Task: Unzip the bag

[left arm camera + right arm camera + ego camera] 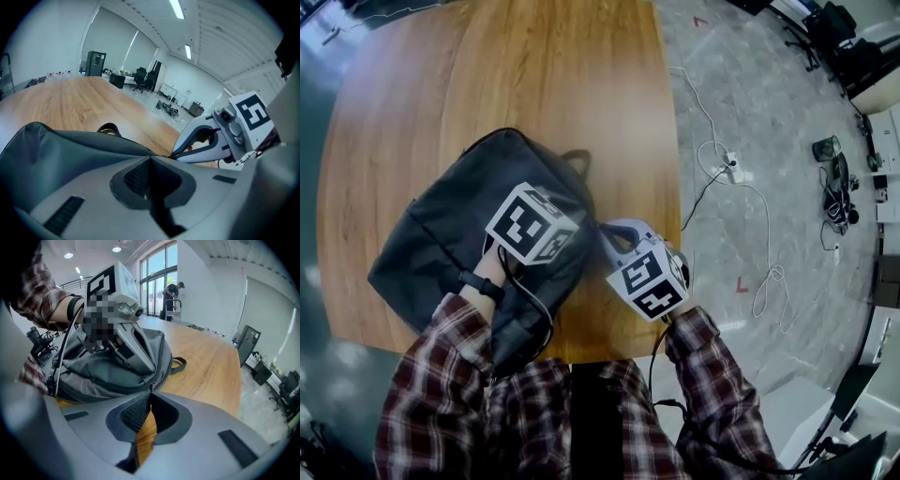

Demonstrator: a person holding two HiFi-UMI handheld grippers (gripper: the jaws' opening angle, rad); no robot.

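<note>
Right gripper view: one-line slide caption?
Right gripper pinches the zipper pull of the grey bag on the wooden table.

Dark bag [450,230] on the wooden table [487,75]; left gripper [567,234] over it, right gripper [606,232] at its edge (plaid sleeves [431,375]).

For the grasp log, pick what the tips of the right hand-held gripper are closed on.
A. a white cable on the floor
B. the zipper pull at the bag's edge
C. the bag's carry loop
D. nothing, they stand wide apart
B: in the right gripper view, the right hand-held gripper has its tips together on the small zipper pull at the edge of the bag. The carry loop lies free on the table.
</note>
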